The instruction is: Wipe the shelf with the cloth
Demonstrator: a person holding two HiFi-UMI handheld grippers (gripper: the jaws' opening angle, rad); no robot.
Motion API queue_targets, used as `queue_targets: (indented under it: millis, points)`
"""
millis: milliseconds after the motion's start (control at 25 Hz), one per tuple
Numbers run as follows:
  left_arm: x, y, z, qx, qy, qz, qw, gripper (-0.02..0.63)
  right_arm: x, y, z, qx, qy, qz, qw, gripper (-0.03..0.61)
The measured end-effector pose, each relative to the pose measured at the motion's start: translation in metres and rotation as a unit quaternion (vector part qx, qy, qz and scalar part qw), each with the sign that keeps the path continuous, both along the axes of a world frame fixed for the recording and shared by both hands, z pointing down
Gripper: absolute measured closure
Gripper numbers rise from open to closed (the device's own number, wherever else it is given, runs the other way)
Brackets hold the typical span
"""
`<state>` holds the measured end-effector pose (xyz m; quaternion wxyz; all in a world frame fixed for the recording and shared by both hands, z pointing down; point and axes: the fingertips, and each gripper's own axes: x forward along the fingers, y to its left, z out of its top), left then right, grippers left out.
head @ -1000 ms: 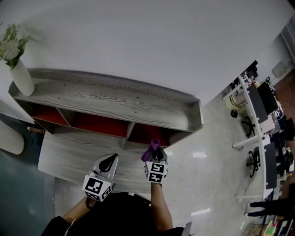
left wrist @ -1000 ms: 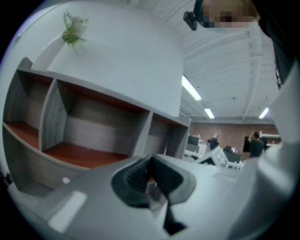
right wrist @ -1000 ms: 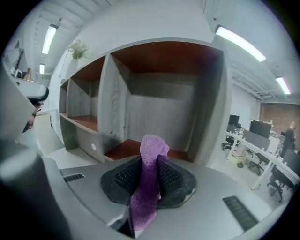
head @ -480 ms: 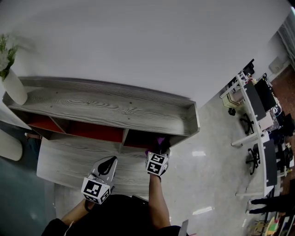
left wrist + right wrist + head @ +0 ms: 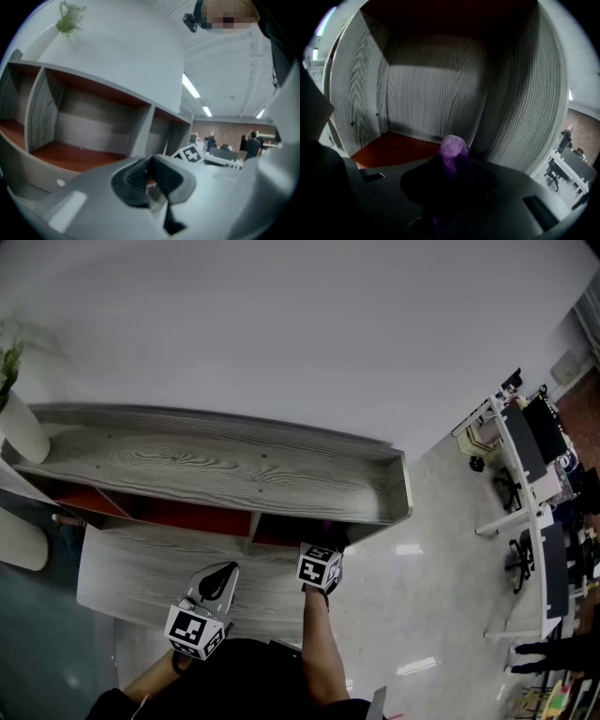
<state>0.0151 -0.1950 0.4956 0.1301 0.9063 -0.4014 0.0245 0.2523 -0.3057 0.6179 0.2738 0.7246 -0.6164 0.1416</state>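
Right gripper view: the right gripper [image 5: 451, 164] has its jaws clamped on the purple cloth [image 5: 452, 146]. A rounded tuft of the cloth stands up above the dark pads. Gripper and cloth are inside a compartment of the grey wood-grain shelf [image 5: 436, 93]. They are close to the corner where the back panel meets the right-hand wall, above the red-brown compartment floor [image 5: 393, 149]. The lighting here is dim, so contact between the cloth and any shelf surface cannot be confirmed.

Head view: the right gripper's marker cube [image 5: 319, 568] sits at the mouth of the rightmost compartment. Its jaws are out of sight beneath the top board [image 5: 234, 465]. The left gripper [image 5: 217, 579] is held low and to the left of the right one, over the lower ledge [image 5: 131, 563]. A white vase [image 5: 21, 432] stands at the left end of the top board.

Left gripper view: the ribbed pads are together with nothing between them. The gripper points toward the open compartments and is well apart from them.
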Motion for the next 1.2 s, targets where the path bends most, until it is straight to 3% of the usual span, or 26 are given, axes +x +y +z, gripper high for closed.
queue_targets:
  millis: [720, 1200]
  points:
    - [-0.001, -0.012, 0.003, -0.014, 0.003, 0.001, 0.9999, 0.609, 0.001, -0.032, 0.014, -0.049, 0.032, -0.006, 0.998, 0.506]
    - [-0.012, -0.007, 0.006, -0.016, 0.0, -0.013, 0.9998, 0.609, -0.039, -0.061, 0.018, -0.068, 0.041, -0.096, 0.992, 0.511]
